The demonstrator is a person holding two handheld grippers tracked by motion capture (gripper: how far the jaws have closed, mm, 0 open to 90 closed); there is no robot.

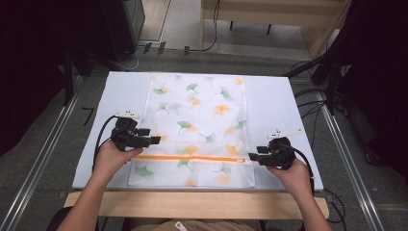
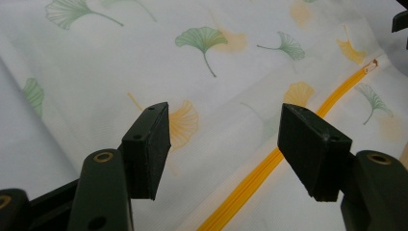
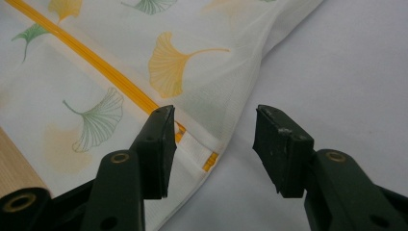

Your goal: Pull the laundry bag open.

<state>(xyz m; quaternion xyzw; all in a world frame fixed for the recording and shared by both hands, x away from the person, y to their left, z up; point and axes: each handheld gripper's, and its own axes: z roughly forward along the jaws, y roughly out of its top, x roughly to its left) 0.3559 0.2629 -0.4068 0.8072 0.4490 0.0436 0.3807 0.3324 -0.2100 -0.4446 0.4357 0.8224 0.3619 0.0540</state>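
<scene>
Hands sit at either end of the zipper (image 1: 192,158): the left gripper (image 1: 153,140) at the bag's (image 1: 197,115) left edge, the right gripper (image 1: 253,159) at its right edge. Both sets of fingers are spread and pinch nothing, with cloth lying slack under them. The bag rests flat on the white worktop (image 1: 274,101), its zipper running across near the person and the leaf-printed body stretching away beyond.

To grip well, each gripper should, I judge, drop low and close on the hem beside the zipper, taking only the thin mesh and not scraping the worktop. Pulling evenly from both ends would keep the cloth from bunching.

From the right gripper view, the zipper's end tab (image 3: 207,161) lies just by the left finger (image 3: 156,144), a detail too small in the high view. Farther off, the left gripper view shows the slider's pull (image 2: 370,65) at the far end.
</scene>
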